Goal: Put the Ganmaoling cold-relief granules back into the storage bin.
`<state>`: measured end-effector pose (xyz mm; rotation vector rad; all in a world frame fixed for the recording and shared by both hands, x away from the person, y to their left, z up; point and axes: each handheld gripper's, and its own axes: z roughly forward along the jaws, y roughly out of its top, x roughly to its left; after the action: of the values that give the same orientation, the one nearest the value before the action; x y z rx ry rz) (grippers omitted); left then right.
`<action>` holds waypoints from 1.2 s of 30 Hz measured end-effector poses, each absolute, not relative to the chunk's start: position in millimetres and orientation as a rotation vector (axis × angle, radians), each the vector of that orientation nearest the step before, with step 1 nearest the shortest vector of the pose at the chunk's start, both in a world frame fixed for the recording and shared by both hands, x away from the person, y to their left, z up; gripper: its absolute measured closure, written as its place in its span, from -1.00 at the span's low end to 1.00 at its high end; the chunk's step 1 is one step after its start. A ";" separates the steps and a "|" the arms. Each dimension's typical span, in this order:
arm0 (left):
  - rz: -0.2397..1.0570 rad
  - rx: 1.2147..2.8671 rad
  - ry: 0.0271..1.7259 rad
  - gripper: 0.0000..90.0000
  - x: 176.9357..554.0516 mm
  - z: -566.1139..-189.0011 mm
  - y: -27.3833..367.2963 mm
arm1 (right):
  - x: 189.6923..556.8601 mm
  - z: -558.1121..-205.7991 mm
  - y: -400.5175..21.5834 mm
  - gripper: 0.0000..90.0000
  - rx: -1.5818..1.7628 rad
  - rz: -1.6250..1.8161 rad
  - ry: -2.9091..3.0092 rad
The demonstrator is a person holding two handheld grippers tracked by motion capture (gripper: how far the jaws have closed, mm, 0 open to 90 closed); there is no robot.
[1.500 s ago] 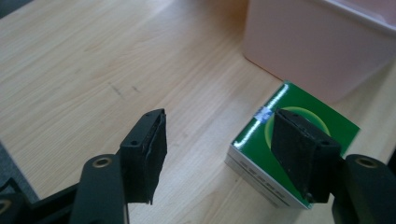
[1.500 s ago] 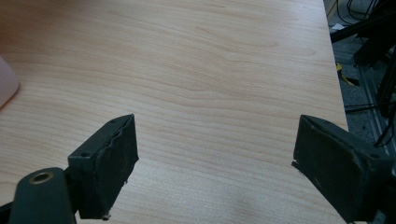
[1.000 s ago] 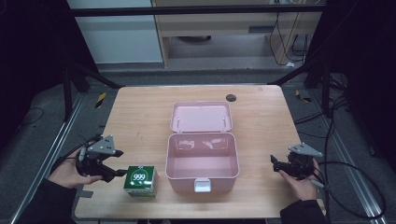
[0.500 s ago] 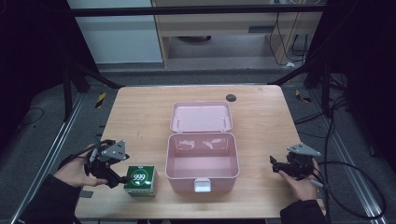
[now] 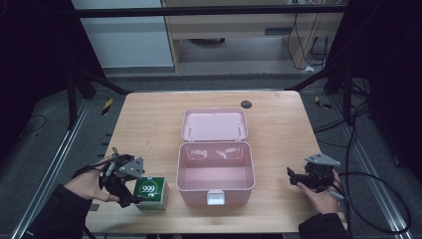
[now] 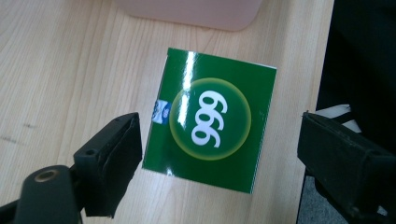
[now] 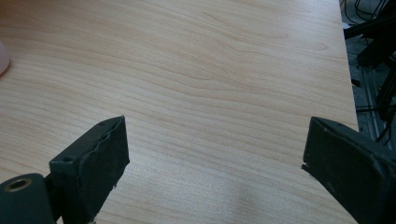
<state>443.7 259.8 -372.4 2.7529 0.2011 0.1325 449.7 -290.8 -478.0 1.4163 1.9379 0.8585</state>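
A green box [image 5: 151,191] [image 6: 210,121] marked "999" lies near the table's front edge, left of an open pink case [image 5: 215,172]. My left gripper [image 5: 130,191] [image 6: 219,158] hovers over the box, open, its jaws spread wider than the box with one on each side and not touching it. The pink case's lid [image 5: 214,124] is tipped back and its inside looks empty. My right gripper [image 5: 293,178] [image 7: 215,163] is open above bare wood at the front right, holding nothing.
A small dark round mark [image 5: 246,104] sits at the table's far edge. The wooden table [image 5: 149,124] drops off close to the box at the front. Cables [image 5: 378,199] trail off the right side past a metal rail.
My left gripper has moved right, from left of the green box to over it with its jaws astride it. The right gripper has stayed put.
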 end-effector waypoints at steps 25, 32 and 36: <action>0.055 2.678 0.089 -0.78 459.6 -406.5 254.9 | 452.0 -481.1 -290.4 -0.92 1.413 0.820 1.958; 0.037 2.697 0.076 -0.83 462.3 -411.9 250.4 | 453.2 -481.9 -290.3 -0.95 1.418 0.809 1.974; 0.033 2.718 0.070 -0.85 464.5 -417.3 246.8 | 453.8 -482.5 -289.7 -0.96 1.420 0.798 1.990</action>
<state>464.5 246.8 -417.3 2.7184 0.0704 0.0329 453.8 -289.7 -482.5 1.4205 1.9900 0.7980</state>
